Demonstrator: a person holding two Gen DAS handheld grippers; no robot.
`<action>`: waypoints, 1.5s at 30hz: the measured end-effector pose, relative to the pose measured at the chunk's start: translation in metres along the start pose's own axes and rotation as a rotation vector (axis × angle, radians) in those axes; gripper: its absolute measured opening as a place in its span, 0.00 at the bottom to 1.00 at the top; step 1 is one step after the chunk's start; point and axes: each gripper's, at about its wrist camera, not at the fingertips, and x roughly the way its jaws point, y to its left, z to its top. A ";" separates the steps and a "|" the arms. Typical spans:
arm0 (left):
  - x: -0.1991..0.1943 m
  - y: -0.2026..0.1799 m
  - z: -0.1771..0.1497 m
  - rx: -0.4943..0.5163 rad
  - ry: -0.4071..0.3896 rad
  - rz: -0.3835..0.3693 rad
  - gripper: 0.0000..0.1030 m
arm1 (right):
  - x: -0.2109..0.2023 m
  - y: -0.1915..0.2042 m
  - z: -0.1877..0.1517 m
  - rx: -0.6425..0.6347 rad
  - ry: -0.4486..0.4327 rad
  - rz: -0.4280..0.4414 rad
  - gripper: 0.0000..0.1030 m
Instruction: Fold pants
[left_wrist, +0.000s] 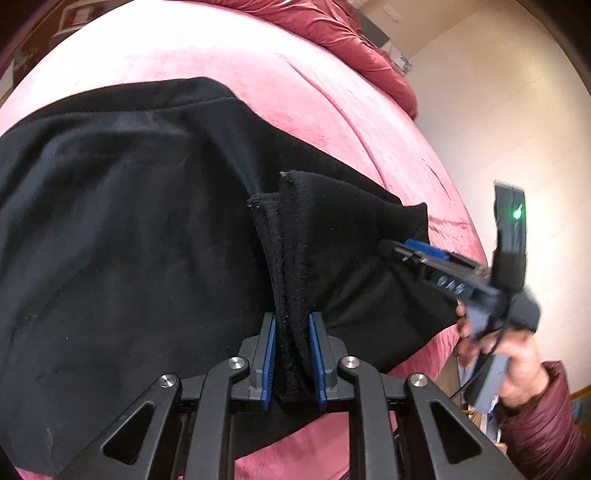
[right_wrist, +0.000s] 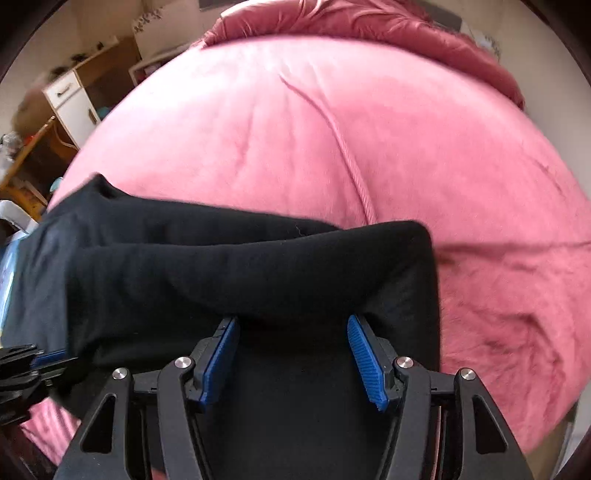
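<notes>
Black pants (left_wrist: 129, 229) lie on a pink bed (left_wrist: 229, 51). My left gripper (left_wrist: 291, 325) is shut on a bunched edge of the pants, which stands up between the blue pads. In the left wrist view my right gripper (left_wrist: 397, 249) sits at the pants' right edge with its tips against the cloth. In the right wrist view the right gripper (right_wrist: 293, 325) has its jaws wide apart, with a fold of the pants (right_wrist: 240, 266) lying over and between the tips. The left gripper (right_wrist: 44, 360) shows at the lower left, holding cloth.
The pink bedspread (right_wrist: 332, 129) stretches ahead with creases. A darker red duvet (left_wrist: 354, 44) is bunched at the far end. Wooden shelves and a white cabinet (right_wrist: 70, 99) stand left of the bed. The floor (left_wrist: 498, 110) is to the right.
</notes>
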 end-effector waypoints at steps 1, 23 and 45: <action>-0.003 0.000 -0.001 -0.004 -0.003 0.012 0.26 | 0.000 0.002 -0.002 -0.003 -0.011 -0.011 0.60; -0.237 0.222 -0.132 -0.833 -0.311 0.161 0.33 | -0.078 0.038 -0.040 -0.029 -0.218 -0.075 0.71; -0.194 0.216 -0.114 -0.787 -0.373 0.248 0.19 | -0.077 0.097 -0.080 -0.127 -0.141 0.098 0.77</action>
